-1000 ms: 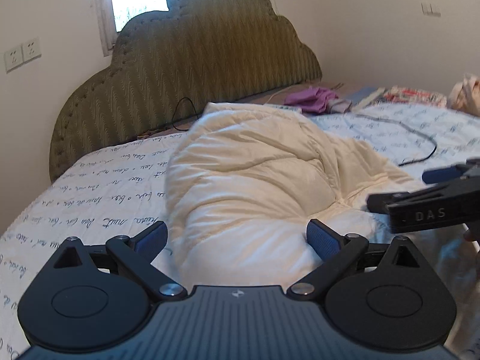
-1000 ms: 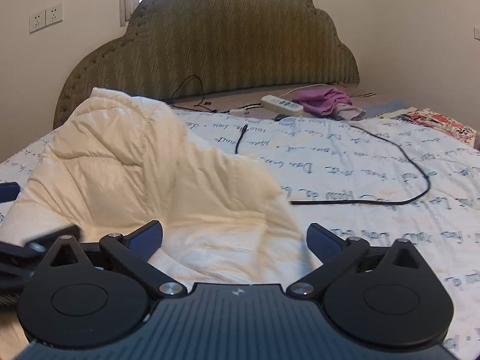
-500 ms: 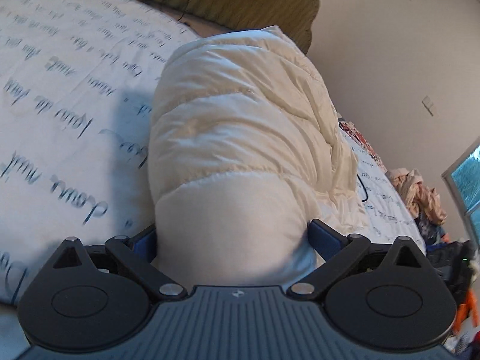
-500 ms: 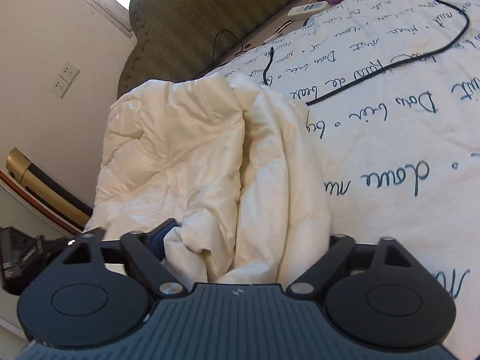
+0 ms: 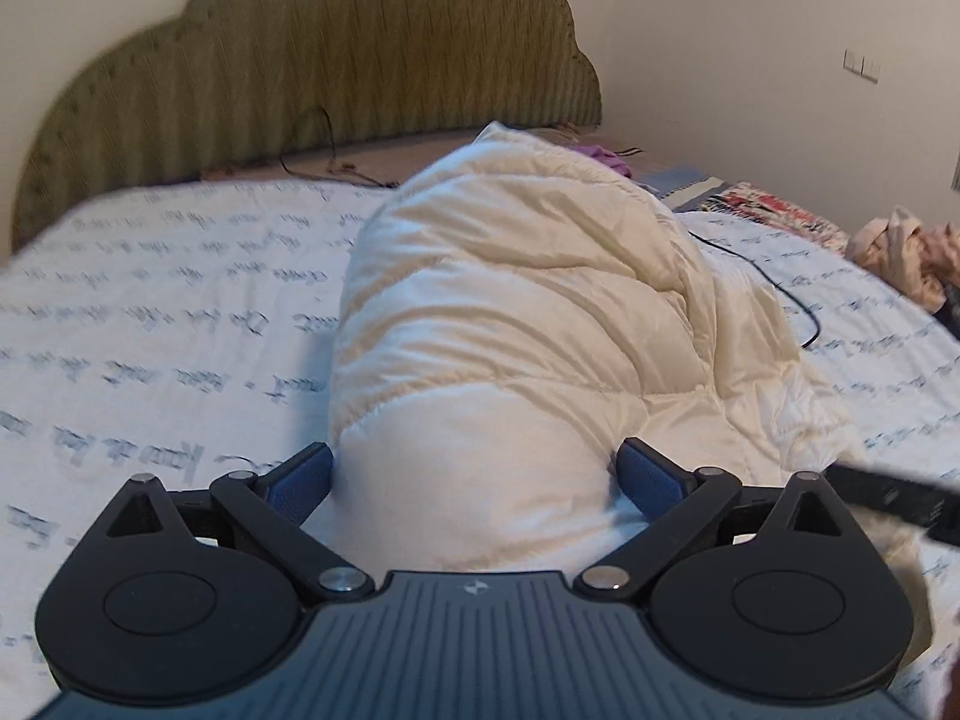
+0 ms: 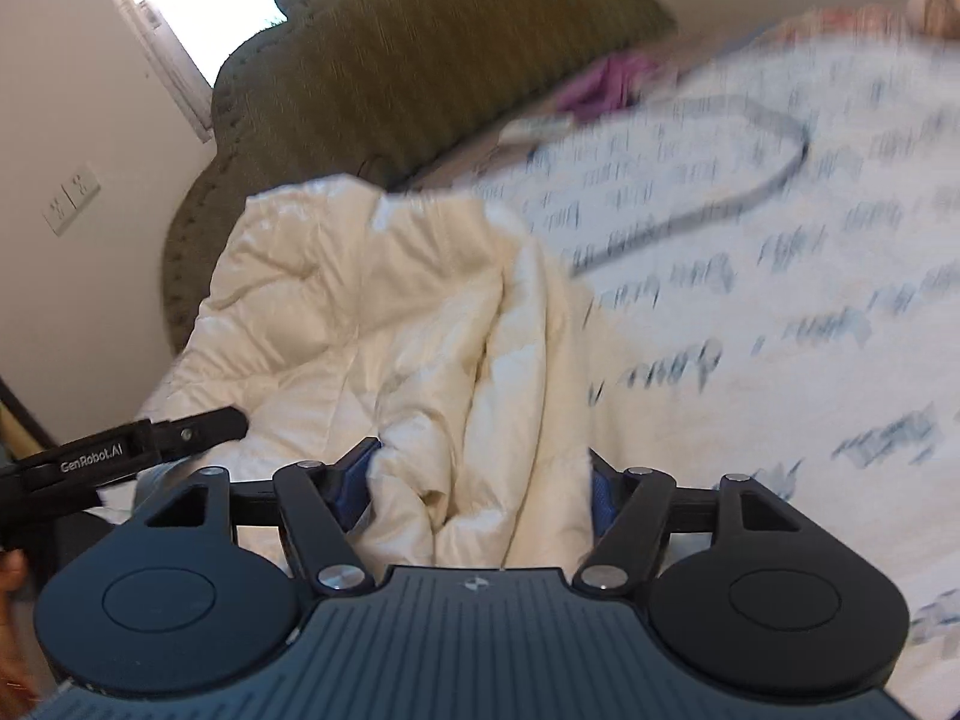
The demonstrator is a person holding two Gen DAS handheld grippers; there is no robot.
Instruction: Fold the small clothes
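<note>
Both grippers clamp cream jacket (image 5: pixel 516 324) on bed (image 5: pixel 150 312): left gripper (image 5: pixel 474 474) pinching rolled end, right gripper (image 6: pixel 480 480) w/ bunched folds btwn pads.

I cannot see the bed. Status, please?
Left gripper and right gripper both clamp the cream jacket. Jacket bunched on bed. Black cable close beside.
</note>
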